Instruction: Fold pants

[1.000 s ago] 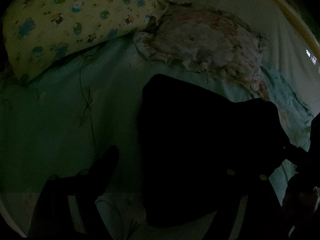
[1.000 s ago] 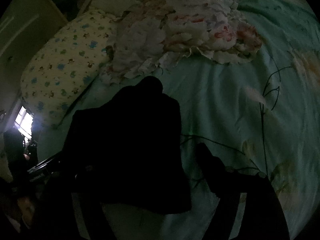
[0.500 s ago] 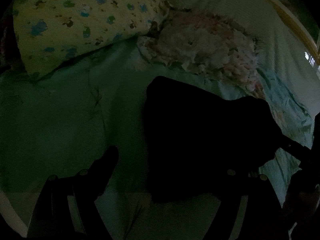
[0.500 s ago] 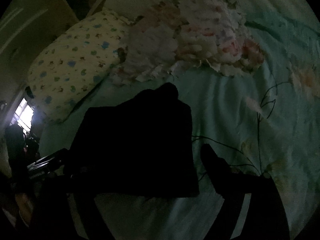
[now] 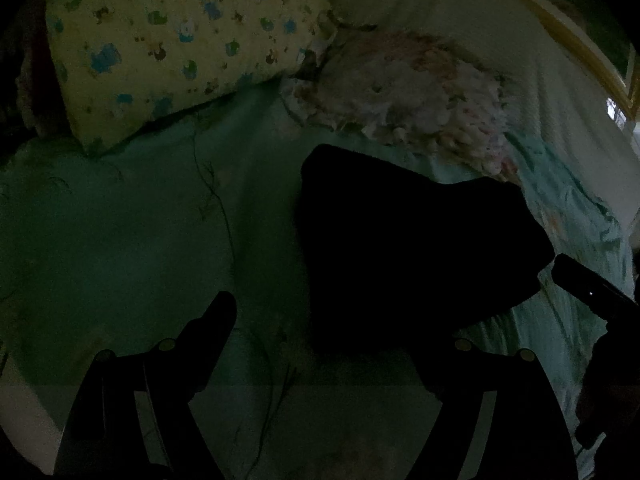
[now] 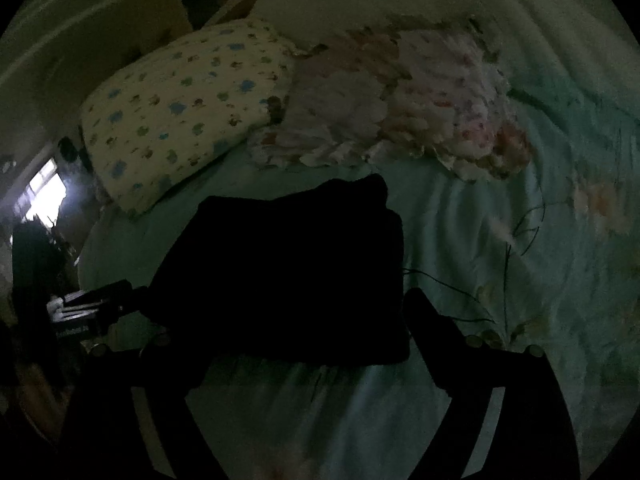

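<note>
The black pants lie as a folded, roughly square bundle on the teal bed sheet. My left gripper hovers at the bundle's near left corner, open; its left finger is over bare sheet and its right finger blends into the dark cloth. In the right wrist view the pants lie just ahead of my right gripper, which is open with its right finger beside the bundle's edge. Neither gripper's pads press on the cloth. Each gripper shows at the edge of the other's view.
A yellow printed pillow and a crumpled floral blanket lie beyond the pants near the headboard. The sheet spreads out on both sides. A bright window glows at the far left.
Both grippers have drawn back and up from the pants, so the bundle now sits farther ahead. The right gripper has rolled and its fingers stand wider. The pants have not moved.
</note>
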`<state>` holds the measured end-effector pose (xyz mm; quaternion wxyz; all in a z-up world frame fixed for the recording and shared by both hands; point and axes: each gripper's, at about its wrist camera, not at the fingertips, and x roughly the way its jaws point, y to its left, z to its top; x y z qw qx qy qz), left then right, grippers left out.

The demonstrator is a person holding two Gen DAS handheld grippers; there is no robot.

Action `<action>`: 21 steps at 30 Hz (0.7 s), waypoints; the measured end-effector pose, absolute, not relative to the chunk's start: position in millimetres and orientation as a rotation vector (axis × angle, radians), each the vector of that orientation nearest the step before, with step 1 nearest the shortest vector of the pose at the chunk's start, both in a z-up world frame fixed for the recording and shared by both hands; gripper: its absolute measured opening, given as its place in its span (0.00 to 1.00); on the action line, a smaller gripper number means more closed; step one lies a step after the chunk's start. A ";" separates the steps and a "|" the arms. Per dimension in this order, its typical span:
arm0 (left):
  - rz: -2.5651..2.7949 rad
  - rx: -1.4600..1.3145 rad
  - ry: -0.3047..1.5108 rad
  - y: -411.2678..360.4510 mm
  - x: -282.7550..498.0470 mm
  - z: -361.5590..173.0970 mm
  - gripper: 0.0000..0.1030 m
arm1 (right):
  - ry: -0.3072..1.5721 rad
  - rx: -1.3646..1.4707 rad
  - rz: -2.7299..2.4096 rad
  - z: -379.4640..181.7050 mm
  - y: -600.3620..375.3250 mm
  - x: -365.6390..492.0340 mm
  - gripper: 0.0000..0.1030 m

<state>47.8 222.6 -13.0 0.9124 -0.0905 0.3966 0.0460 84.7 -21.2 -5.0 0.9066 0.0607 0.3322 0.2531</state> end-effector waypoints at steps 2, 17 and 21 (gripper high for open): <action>0.097 -0.171 0.810 219.8 43.8 -10.9 0.79 | 0.677 0.106 0.534 -3.1 -19.2 78.8 0.85; 0.155 -0.125 0.781 212.0 22.3 -3.8 0.81 | 0.616 -0.018 0.550 5.2 -2.5 54.2 0.86; 0.165 -0.122 0.779 214.3 21.4 -3.0 0.81 | 0.613 -0.013 0.548 5.0 -0.3 54.3 0.90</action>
